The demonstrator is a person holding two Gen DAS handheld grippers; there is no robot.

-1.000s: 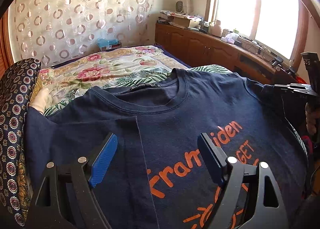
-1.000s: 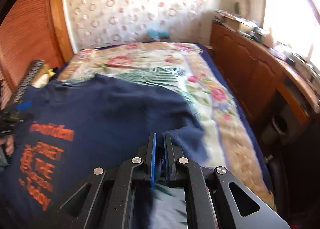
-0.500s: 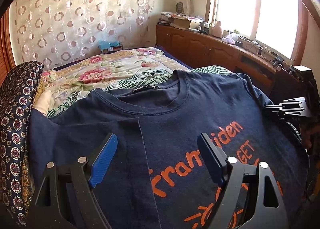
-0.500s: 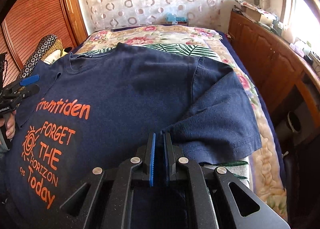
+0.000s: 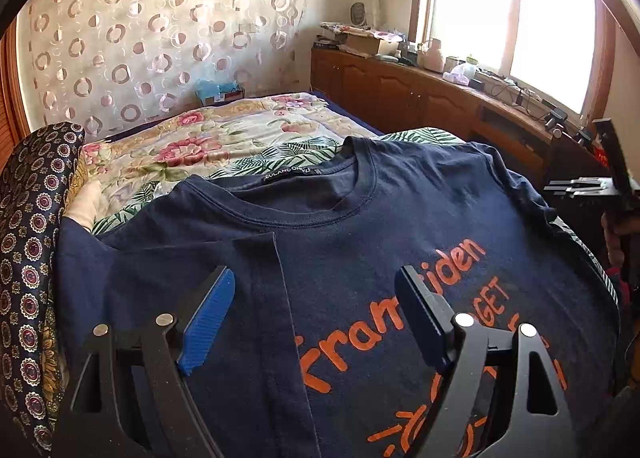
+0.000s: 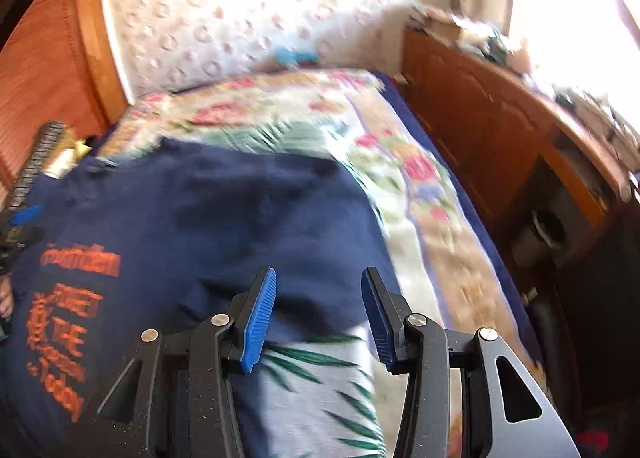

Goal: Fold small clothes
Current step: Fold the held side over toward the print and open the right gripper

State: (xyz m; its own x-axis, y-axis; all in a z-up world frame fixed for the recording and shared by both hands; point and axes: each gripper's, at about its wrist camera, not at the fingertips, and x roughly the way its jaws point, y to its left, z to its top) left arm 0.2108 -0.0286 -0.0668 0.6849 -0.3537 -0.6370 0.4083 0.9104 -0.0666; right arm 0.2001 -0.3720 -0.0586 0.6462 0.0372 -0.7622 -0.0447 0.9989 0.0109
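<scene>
While the bed [image 5: 224,138] with its floral cover takes up most of both views, the navy T-shirt [image 5: 400,226] lies flat on it, front up, orange print showing, collar toward the far end of the bed. Its left side is already folded inward, a straight edge running down the chest – likely the first lengthwise fold, made so the shirt narrows toward the middle. On the right side of the T-shirt [image 6: 224,218] the cloth also looks turned in over the body, though that view is blurred and the exact edge is hard to tell. Wooden cabinets [image 5: 400,90] run under the window, a patterned cushion [image 5: 28,258] sits at the bed's left edge.

Left gripper [image 5: 314,294] hovers low over the folded flap, jaws spread wide, gripping nothing – probably clear of the fold so it stays put. Right gripper [image 6: 319,302] sits over the shirt's right edge where cloth meets bedcover, jaws parted and empty, nothing between them. Next step is probably squaring the side folds, then folding hem to collar.
</scene>
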